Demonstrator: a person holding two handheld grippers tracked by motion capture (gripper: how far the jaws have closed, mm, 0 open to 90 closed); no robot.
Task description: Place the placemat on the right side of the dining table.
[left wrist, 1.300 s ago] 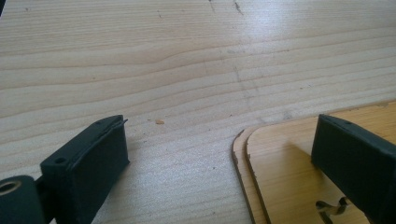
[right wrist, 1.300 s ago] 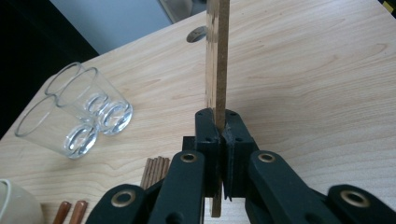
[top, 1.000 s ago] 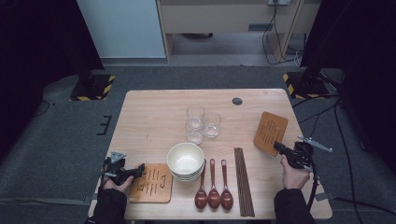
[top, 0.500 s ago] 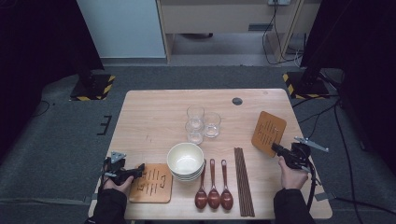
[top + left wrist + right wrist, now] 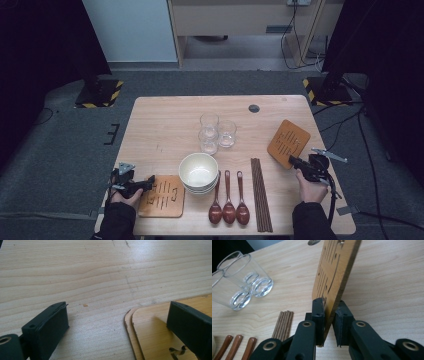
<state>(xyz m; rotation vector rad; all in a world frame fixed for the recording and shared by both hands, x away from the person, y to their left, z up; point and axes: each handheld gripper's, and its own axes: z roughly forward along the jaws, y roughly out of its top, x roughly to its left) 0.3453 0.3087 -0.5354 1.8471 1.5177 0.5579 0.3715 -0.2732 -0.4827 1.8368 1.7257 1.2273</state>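
A slotted wooden coaster point(image 5: 289, 142) stands tilted up at the table's right side. Its near corner sits between the jaws of my right gripper point(image 5: 292, 161). In the right gripper view the coaster point(image 5: 334, 267) rises on edge between the two pads of that gripper point(image 5: 329, 305). The jaws have just been opening; the board leans on one pad and a thin gap shows at the other. A second coaster point(image 5: 162, 197) lies flat at the front left. My left gripper point(image 5: 150, 181) is open at its left edge. In the left gripper view one jaw of the gripper point(image 5: 117, 312) is over the coaster point(image 5: 155, 327) and the other over bare wood.
A stack of white bowls point(image 5: 198, 172) sits at the front middle, with three brown spoons point(image 5: 229, 200) and a bundle of chopsticks point(image 5: 261, 192) to its right. Three glasses point(image 5: 215, 132) stand mid-table. The wooden table point(image 5: 165, 125) has a cable hole point(image 5: 254, 108) near its far edge.
The right hand has edged slightly leftward at the tilted coaster. The left hand and its gripper have kept still.
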